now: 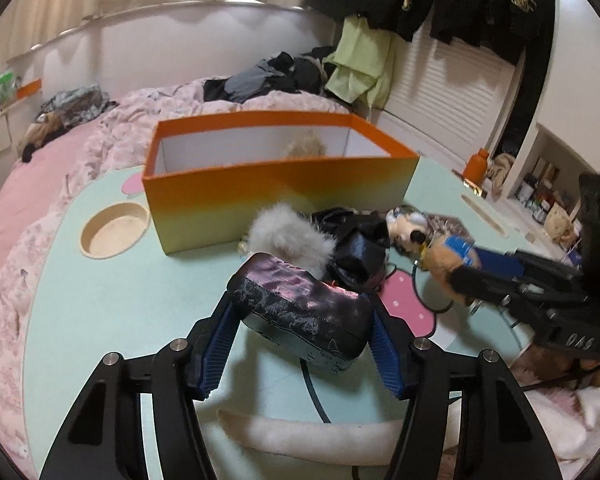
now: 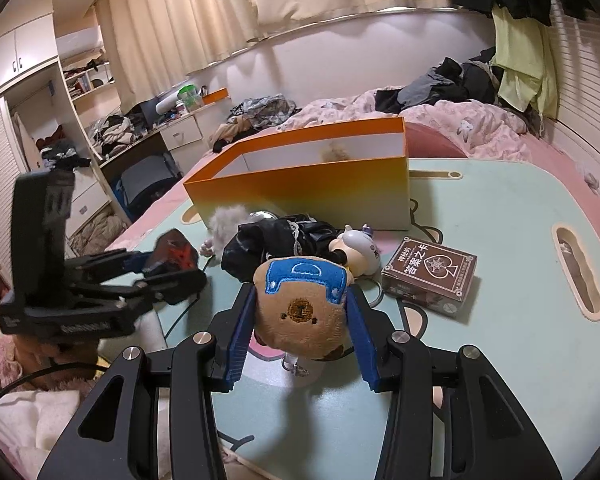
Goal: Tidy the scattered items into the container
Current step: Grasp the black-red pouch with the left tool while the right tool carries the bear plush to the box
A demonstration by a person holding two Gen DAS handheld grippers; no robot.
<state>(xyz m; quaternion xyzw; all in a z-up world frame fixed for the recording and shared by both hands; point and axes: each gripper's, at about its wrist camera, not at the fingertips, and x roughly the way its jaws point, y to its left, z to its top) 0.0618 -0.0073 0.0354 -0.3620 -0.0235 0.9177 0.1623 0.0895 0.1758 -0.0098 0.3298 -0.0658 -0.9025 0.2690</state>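
Left tool (image 1: 300, 316) clamps padded satin pouch (image 1: 300, 312); right tool (image 2: 300, 312) clamps fuzzy bear plush (image 2: 304, 308), both near orange cardboard box (image 2: 300, 184).

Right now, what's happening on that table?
Both hands are loaded. The left gripper holds a dark embroidered pouch between its jaws, and the right gripper holds a brown plush bear. The orange box sits just beyond, with something fluffy already inside. A card box, a white fluffy toy and dark fabric remain outside.

left wrist: low, close, facing orange box (image 1: 278, 184) from its front-left | right wrist: low, close, facing orange box from front-right | shared: box, clutter before it
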